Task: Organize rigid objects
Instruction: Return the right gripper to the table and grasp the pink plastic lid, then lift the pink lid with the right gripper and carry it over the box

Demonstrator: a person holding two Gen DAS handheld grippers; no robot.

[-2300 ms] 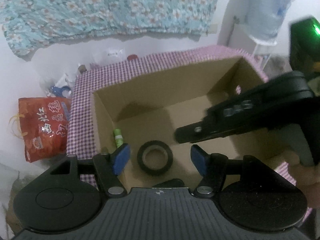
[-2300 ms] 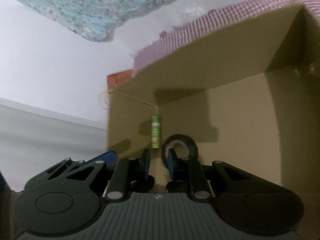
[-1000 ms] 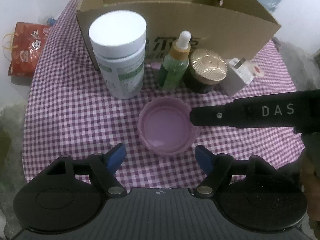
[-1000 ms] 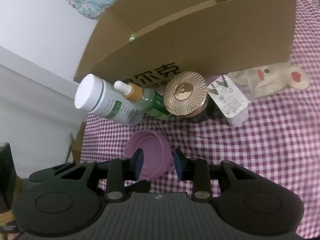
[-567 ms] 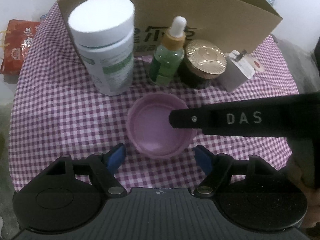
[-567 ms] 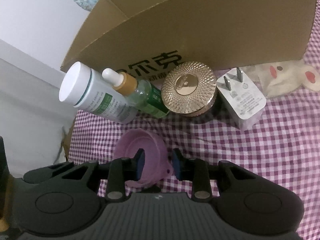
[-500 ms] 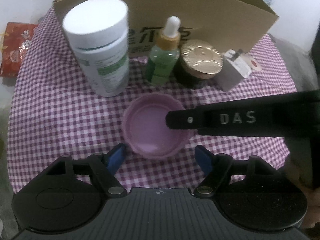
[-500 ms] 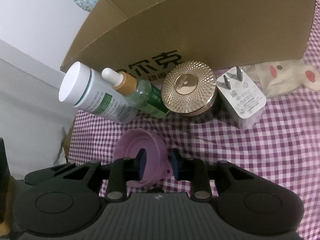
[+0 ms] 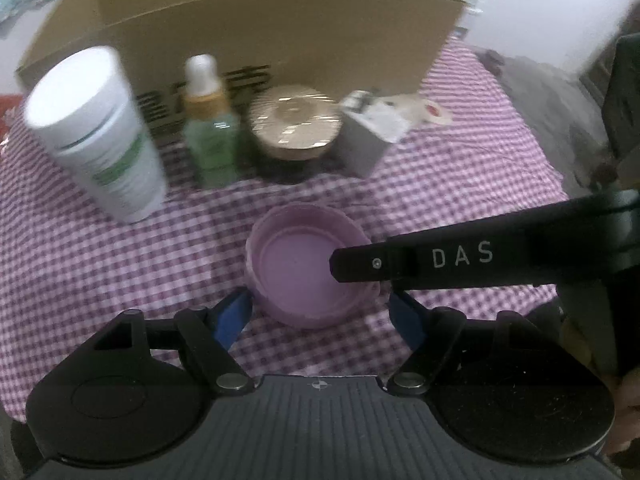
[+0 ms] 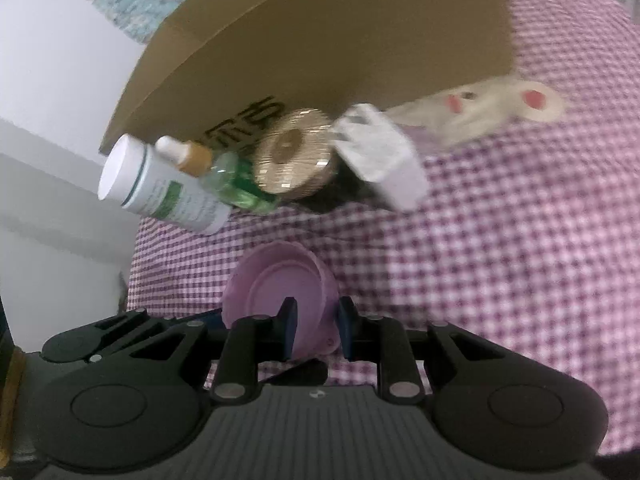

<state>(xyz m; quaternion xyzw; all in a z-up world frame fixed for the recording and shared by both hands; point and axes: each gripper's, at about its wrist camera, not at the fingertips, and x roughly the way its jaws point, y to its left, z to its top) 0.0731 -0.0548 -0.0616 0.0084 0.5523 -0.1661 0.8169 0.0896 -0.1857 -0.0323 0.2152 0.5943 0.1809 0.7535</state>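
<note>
Nearest the right wrist camera, the right gripper (image 10: 316,328) has just been closing and pinches the near rim of the pink bowl (image 10: 280,288), one blue pad inside the wall and the other outside it. The bowl is a shallow, round, lilac-pink dish lying open side up on the checked cloth (image 10: 500,248); it looks tipped toward the camera in the right wrist view. In the left wrist view the same pink bowl (image 9: 296,260) sits just ahead of the left gripper (image 9: 318,316), whose blue pads stand wide apart on either side of it and press on nothing. A black finger of the right gripper (image 9: 360,266), lettered DAS, reaches in from the right over the bowl's rim.

Farther off, a row of items stands on the cloth, blurred: a white bottle (image 9: 96,136) with a green label, a green dropper bottle (image 9: 210,132), a jar with a gold lid (image 9: 296,122) and a white plug adapter (image 9: 368,136). Beyond the adapter lies a cream soft toy (image 10: 496,110) with red spots. Behind the row rises the cardboard box (image 9: 280,28), dark printed characters on its near wall
</note>
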